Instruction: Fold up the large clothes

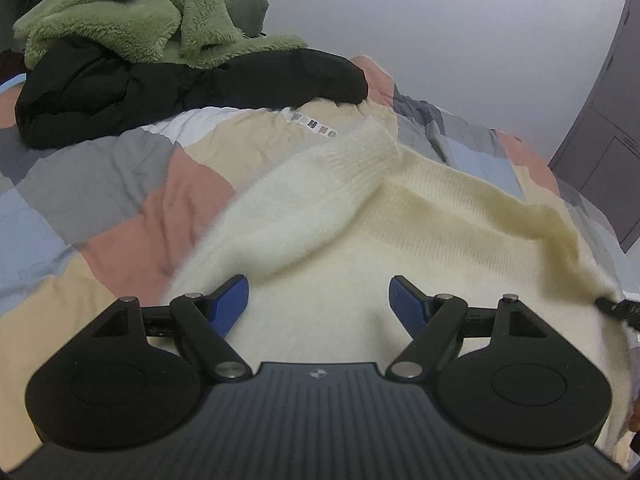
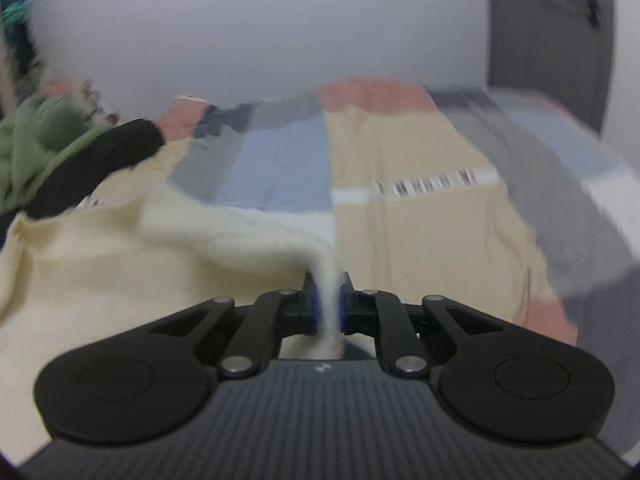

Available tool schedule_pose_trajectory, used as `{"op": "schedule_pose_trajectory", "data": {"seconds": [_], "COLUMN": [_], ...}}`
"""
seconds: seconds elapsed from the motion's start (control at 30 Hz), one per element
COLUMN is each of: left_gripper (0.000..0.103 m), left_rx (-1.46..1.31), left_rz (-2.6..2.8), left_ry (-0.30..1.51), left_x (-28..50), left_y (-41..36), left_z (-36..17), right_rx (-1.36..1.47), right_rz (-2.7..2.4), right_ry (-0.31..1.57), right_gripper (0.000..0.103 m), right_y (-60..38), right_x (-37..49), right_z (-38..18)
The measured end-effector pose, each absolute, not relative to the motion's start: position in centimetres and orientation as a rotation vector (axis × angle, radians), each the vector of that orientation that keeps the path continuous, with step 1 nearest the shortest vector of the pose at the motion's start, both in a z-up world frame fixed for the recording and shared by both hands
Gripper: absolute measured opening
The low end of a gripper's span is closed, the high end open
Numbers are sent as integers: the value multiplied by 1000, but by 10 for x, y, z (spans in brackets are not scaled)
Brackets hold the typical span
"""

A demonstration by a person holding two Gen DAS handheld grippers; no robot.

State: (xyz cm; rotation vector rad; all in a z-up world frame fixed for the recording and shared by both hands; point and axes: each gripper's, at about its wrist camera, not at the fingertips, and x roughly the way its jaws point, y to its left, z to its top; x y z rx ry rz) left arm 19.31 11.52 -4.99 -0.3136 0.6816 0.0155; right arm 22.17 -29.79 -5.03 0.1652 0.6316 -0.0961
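**Right gripper pinching cream sweater; left gripper spread above it**

Nearest in the right wrist view, the right gripper (image 2: 329, 304) has its 2 blue pads pressed together on a narrow bunch of the cream sweater (image 2: 120, 248). The fabric passes up between the pads and fans out to the left. This view is blurred; fine detail of the grip cannot be read.

In the left wrist view, the left gripper (image 1: 319, 300) stands with its 2 blue fingers (image 1: 230, 304) spread wide apart. The fuzzy knit lies beneath and between them. Whether the pads touch the fabric cannot be told, and nothing is pinched.

The sweater is spread on a patchwork bedspread (image 1: 120, 208) of pink, grey, blue and beige blocks. 1 ribbed sleeve (image 1: 360, 160) lies diagonally across the garment body. A raised fold of the knit runs toward the right edge, where a dark gripper tip (image 1: 616, 306) meets the fabric.

Farther back at left, a black garment (image 1: 140, 92) lies on the bedspread, just beyond the sweater. A green fleece garment (image 1: 132, 12) is heaped on top of it.

Beyond the bed stands a pale wall (image 1: 440, 32). A dark grey cabinet (image 1: 604, 152) is at far right.
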Motion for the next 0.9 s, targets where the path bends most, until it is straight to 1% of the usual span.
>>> {"op": "schedule_pose_trajectory", "data": {"seconds": [0.17, 0.37, 0.43, 0.5, 0.53, 0.7, 0.9], "left_gripper": [81, 81, 81, 81, 81, 81, 81], "left_rx": [-306, -337, -353, -374, -388, -451, -393], "left_rz": [5, -35, -49, -66, -74, -103, -79], "left_ry": [695, 706, 703, 703, 704, 700, 689], "left_x": [190, 171, 162, 153, 147, 120, 107], "left_y": [115, 120, 120, 119, 118, 114, 104], "left_z": [-52, -44, -42, -40, -39, -39, -38], "right_rx": [267, 327, 337, 383, 422, 514, 468], "right_rz": [-117, -92, -76, -51, -32, 21, 112], "right_ry": [715, 695, 695, 691, 686, 656, 583], "right_gripper": [13, 17, 25, 50, 53, 53, 53], "right_y": [-309, -309, -307, -308, -310, -311, -297], "right_x": [231, 208, 197, 186, 178, 143, 130], "right_z": [-75, -63, -58, -55, -54, -46, -27]}}
